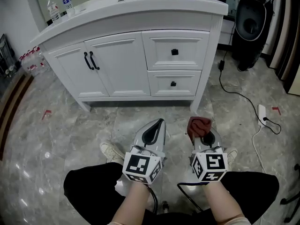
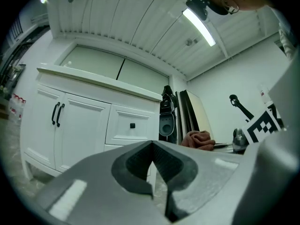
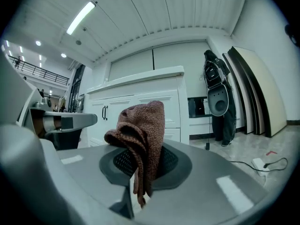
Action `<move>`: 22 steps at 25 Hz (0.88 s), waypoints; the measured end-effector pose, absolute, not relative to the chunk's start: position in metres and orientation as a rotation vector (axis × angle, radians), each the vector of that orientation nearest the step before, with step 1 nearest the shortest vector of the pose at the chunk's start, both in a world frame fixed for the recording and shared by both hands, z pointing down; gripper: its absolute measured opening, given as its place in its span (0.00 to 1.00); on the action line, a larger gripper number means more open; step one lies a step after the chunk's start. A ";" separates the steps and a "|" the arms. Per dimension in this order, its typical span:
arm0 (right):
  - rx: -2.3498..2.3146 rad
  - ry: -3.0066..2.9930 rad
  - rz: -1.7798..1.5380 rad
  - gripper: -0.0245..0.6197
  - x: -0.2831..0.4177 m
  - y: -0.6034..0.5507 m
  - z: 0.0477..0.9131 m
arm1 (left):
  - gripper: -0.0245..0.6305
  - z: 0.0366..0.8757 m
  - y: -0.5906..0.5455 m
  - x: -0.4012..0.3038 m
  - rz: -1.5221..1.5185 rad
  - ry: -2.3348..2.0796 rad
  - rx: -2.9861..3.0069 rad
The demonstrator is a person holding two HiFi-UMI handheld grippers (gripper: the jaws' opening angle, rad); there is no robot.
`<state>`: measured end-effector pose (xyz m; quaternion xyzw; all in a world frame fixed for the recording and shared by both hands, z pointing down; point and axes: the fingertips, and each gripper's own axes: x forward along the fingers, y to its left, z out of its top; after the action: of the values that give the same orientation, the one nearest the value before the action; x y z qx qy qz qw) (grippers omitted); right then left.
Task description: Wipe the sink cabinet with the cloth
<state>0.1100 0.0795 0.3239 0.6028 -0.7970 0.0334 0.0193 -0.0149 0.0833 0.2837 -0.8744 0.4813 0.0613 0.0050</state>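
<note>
Pinching a crumpled rust-brown cloth (image 3: 143, 125), right gripper (image 3: 140, 170) faces the sink cabinet (image 1: 122, 64) — left gripper (image 2: 152, 170) closed, empty.

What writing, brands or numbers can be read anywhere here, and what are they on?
No readable text anywhere.
Two water bottles on the sink cabinet: labels too small to read.
Cubes on the left gripper and right gripper: black-and-white square patterns, not words.

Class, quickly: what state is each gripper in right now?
Left gripper: closed, empty.
Right gripper: closed on the brown cloth.
</note>
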 end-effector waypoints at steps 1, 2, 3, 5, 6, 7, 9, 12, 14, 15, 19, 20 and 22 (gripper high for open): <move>1.873 -2.475 0.095 0.16 0.109 0.084 0.323 | 0.04 0.283 0.088 -0.017 0.201 1.510 -2.741; 1.876 -2.477 0.092 0.16 0.108 0.089 0.322 | 0.04 0.281 0.094 -0.020 0.209 1.514 -2.741; 1.880 -2.480 0.093 0.16 0.108 0.094 0.320 | 0.04 0.280 0.100 -0.023 0.213 1.521 -2.739; 1.890 -2.490 0.095 0.16 0.107 0.101 0.314 | 0.04 0.278 0.108 -0.027 0.213 1.534 -2.733; 1.894 -2.498 0.095 0.16 0.106 0.104 0.311 | 0.04 0.277 0.112 -0.029 0.212 1.537 -2.730; 1.894 -2.506 0.096 0.16 0.104 0.106 0.309 | 0.04 0.276 0.115 -0.030 0.210 1.537 -2.727; 1.887 -2.519 0.104 0.16 0.100 0.110 0.309 | 0.04 0.275 0.119 -0.033 0.206 1.535 -2.719; 1.870 -2.529 0.120 0.16 0.093 0.114 0.315 | 0.04 0.275 0.122 -0.036 0.207 1.532 -2.713; 1.858 -2.533 0.127 0.16 0.090 0.115 0.318 | 0.04 0.274 0.123 -0.035 0.208 1.526 -2.712; 1.855 -2.534 0.131 0.16 0.089 0.116 0.318 | 0.04 0.273 0.124 -0.034 0.207 1.523 -2.710; 1.857 -2.540 0.138 0.15 0.089 0.116 0.317 | 0.04 0.272 0.125 -0.028 0.191 1.503 -2.705; 1.857 -2.543 0.137 0.15 0.089 0.116 0.316 | 0.04 0.272 0.125 -0.027 0.188 1.499 -2.705; 1.855 -2.547 0.137 0.15 0.087 0.117 0.316 | 0.04 0.273 0.125 -0.027 0.184 1.495 -2.705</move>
<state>0.0871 0.1166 0.3155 0.5882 -0.8075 0.0434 -0.0064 -0.0267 0.1250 0.2732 -0.8735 0.4826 0.0594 0.0226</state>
